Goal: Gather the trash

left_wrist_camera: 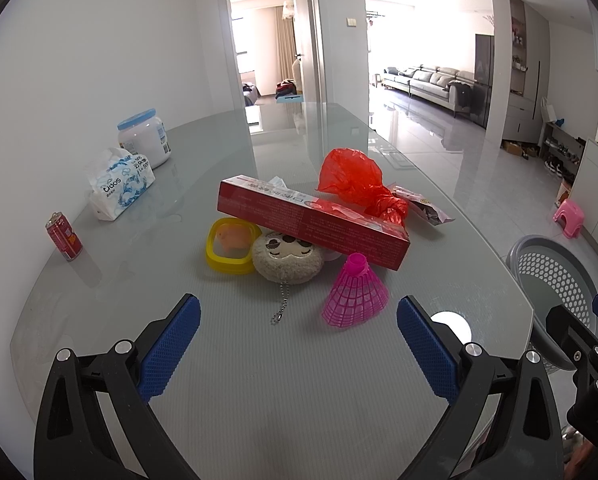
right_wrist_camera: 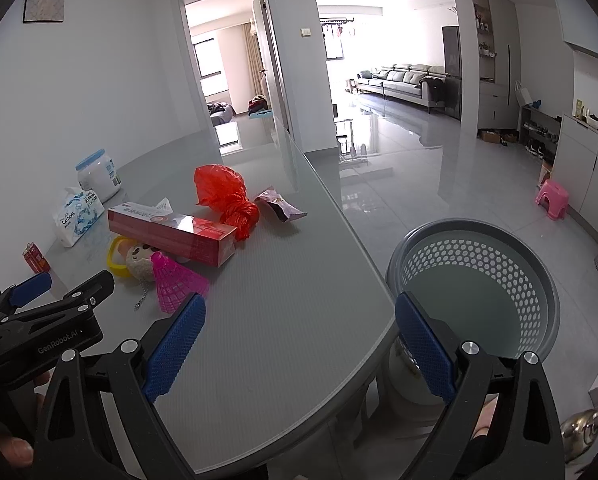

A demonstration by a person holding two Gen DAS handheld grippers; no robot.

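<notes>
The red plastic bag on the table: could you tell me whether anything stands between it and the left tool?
Yes. The long red box lies across in front of the red plastic bag, between it and the open left tool.

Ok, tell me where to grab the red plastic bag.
Take the red plastic bag at its twisted knot, the low end by the long red box. Bring open right tongs in from above; the puffed top would likely just crumple.
</notes>
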